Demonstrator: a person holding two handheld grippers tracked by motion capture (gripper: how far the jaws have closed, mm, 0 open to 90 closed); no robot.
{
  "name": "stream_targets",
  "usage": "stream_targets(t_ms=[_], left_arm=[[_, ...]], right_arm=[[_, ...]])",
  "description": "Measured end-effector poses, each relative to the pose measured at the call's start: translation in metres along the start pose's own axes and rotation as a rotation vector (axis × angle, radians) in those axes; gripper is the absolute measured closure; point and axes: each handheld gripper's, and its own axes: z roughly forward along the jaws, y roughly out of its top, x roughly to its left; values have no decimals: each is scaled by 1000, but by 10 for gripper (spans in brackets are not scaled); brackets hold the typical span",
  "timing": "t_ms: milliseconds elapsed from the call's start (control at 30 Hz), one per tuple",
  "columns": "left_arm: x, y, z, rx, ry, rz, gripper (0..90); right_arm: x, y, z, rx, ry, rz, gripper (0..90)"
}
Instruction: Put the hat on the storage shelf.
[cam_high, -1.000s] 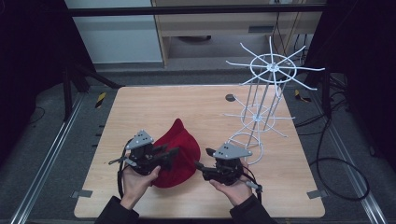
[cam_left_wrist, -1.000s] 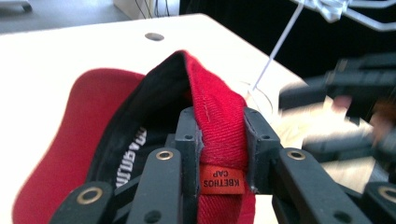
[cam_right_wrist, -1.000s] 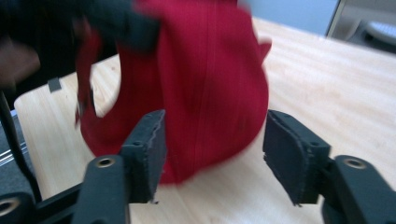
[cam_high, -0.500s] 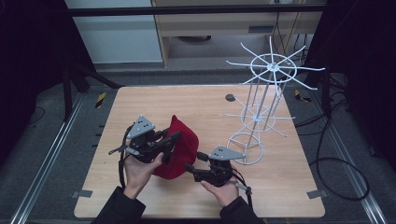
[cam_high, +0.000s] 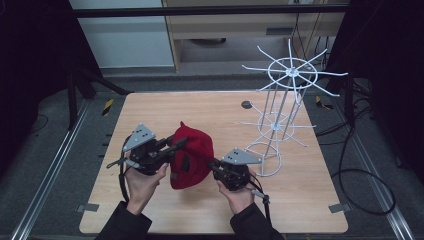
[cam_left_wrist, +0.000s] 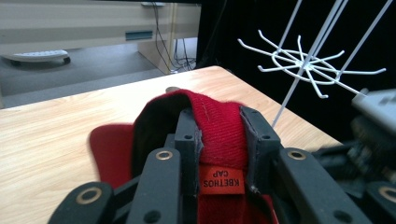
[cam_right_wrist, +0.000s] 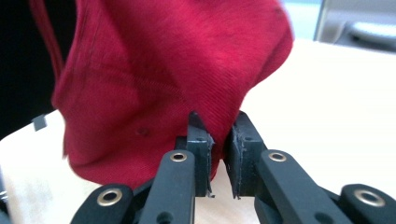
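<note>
We read one text: "KBETHOS CAP", printed in dark letters on a small orange-red label (cam_left_wrist: 222, 179) sewn inside the red cap (cam_left_wrist: 219, 126). In the left gripper view the label appears upside down, seen between the two black jaws just below the band of cloth they clamp. We find no other legible text, number or sign on the table (cam_high: 210, 107), the wire rack (cam_high: 285, 95) or the background furniture.
</note>
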Motion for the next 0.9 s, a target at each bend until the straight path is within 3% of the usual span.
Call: stream_targets(t_ms=[100,200,267,433,533,767,900], left_arm=[[10,-16,-19,0,24,-7,697],[15,-25,-28,-3,41,-17,695],[22,-34,-37,-8,57,-30,693],[41,-60,-56,9,109,-72,689],[46,-70,-61,19,120,-90,688],[60,-110,-71,74,153,-134,678],[63,-119,-73,105,178,-134,678]], right_arm=[[6,17,-5,4,-10,-77,808],[12,24,-2,23,3,-114,808],[25,31,4,48,20,-176,807],[44,37,21,91,54,-252,799],[50,37,29,115,71,-270,799],[72,34,51,196,117,-368,799],[78,29,61,215,131,-373,797]])
